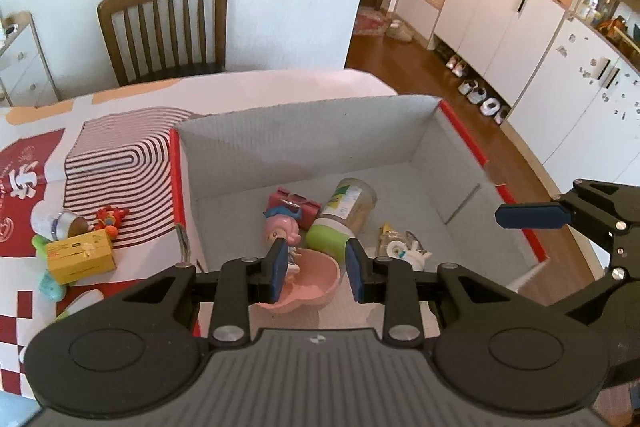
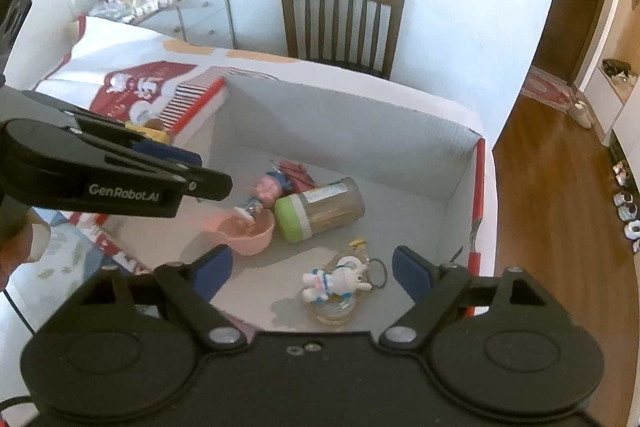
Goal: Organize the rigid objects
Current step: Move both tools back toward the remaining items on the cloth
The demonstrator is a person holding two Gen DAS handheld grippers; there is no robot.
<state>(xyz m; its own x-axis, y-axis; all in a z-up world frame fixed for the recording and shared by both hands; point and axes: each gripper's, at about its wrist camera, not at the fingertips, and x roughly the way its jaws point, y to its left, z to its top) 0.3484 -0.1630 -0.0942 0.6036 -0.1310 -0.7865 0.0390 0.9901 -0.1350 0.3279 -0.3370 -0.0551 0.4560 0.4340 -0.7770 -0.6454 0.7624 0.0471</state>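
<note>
An open cardboard box (image 1: 304, 131) (image 2: 360, 131) holds a pink bowl (image 1: 308, 283) (image 2: 248, 233), a pink-haired doll (image 1: 280, 231) (image 2: 266, 187), a green-lidded jar (image 1: 344, 215) (image 2: 320, 207) on its side, a red case (image 1: 296, 203) and a white bunny keychain (image 1: 400, 247) (image 2: 336, 281). My left gripper (image 1: 316, 267) is open and empty above the bowl. My right gripper (image 2: 312, 271) is open and empty above the keychain. The right gripper also shows at the right edge of the left wrist view (image 1: 532, 215).
On the tablecloth left of the box lie a yellow box (image 1: 80, 255), a tape roll (image 1: 66, 225), a red toy (image 1: 108, 219) and green pieces (image 1: 50, 285). A striped box lid (image 1: 120, 155) lies beside the box. A wooden chair (image 1: 168, 27) stands behind the table.
</note>
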